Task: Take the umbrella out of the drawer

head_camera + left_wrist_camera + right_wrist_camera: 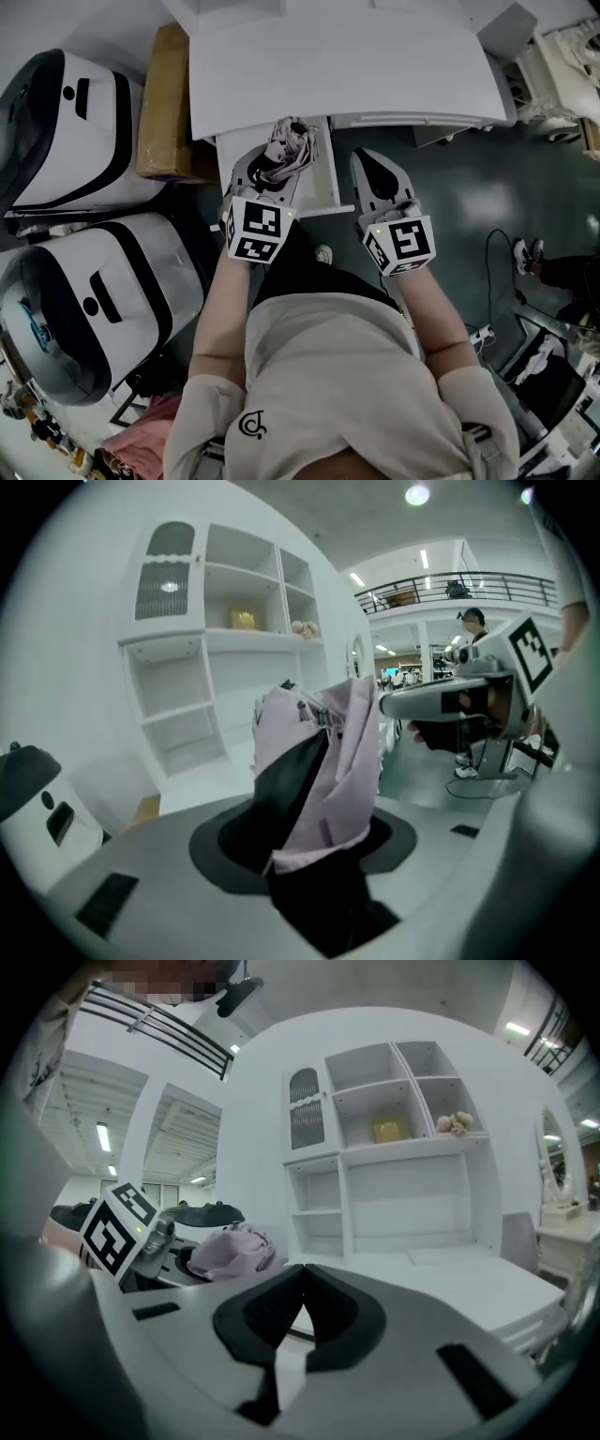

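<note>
White bench (347, 66) and shelves (394, 1119) stand ahead. The left tool (309, 844) clamps the folded pink umbrella (328, 752) around its middle, over the open drawer (326, 192). The right tool (302, 1299) is closed and empty. I'd judge the umbrella light, with loose, slippery fabric over stiff ribs, so the firm core is the best hold.

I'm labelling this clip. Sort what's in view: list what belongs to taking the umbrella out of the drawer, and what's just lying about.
Part of the job:
- umbrella, gripped by the left gripper
- drawer, open
- right gripper, empty

Just lying about:
- cardboard box
- white machines
- shelves
- cable on the floor
</note>
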Tool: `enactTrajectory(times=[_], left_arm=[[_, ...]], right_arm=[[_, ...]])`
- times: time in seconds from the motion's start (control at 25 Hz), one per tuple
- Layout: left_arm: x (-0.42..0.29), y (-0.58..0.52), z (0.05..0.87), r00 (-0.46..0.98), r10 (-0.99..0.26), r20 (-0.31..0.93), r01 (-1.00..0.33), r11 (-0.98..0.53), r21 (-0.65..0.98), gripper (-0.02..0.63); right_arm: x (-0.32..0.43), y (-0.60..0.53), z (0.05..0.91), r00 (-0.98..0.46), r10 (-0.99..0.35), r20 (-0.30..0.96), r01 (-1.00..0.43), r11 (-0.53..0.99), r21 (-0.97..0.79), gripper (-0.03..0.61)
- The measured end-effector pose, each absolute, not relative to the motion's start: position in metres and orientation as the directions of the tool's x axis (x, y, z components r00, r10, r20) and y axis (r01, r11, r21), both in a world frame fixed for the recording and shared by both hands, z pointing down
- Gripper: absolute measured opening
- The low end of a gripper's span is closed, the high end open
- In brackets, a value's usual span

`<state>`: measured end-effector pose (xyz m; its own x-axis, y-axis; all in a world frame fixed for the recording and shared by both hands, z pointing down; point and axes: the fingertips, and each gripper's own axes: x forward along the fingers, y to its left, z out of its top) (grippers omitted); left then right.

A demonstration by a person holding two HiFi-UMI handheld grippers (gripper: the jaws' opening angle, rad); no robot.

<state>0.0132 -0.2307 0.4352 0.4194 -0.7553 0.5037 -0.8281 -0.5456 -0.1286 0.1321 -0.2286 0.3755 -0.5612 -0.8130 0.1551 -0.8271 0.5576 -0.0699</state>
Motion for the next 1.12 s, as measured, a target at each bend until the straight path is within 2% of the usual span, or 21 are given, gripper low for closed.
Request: enactTrajectory(times=[0.4, 0.72, 1.12], left_arm=[[-0.008, -0.19, 0.314, 0.378, -0.901, 0.213, -0.902, -0.411, -0.135, 0.221], [-0.03, -0.152, 0.271, 0.322, -0.946, 0.049, -0.941, -0.325, -0.093, 0.222], [-0.039, -0.122, 0.263, 0.315, -0.949, 0.009, -0.946, -0.314, -0.074, 0.222]], right_arm=[[0.127, -0.207, 0.3, -0.615, -0.788, 0.028, -0.789, 0.615, -0.004, 0.007], [0.127, -0.178, 0.277, -0.66, -0.751, -0.009, -0.751, 0.659, 0.053, 0.006], [0.114, -0.151, 0.273, -0.696, -0.718, -0.02, -0.717, 0.693, 0.076, 0.005]])
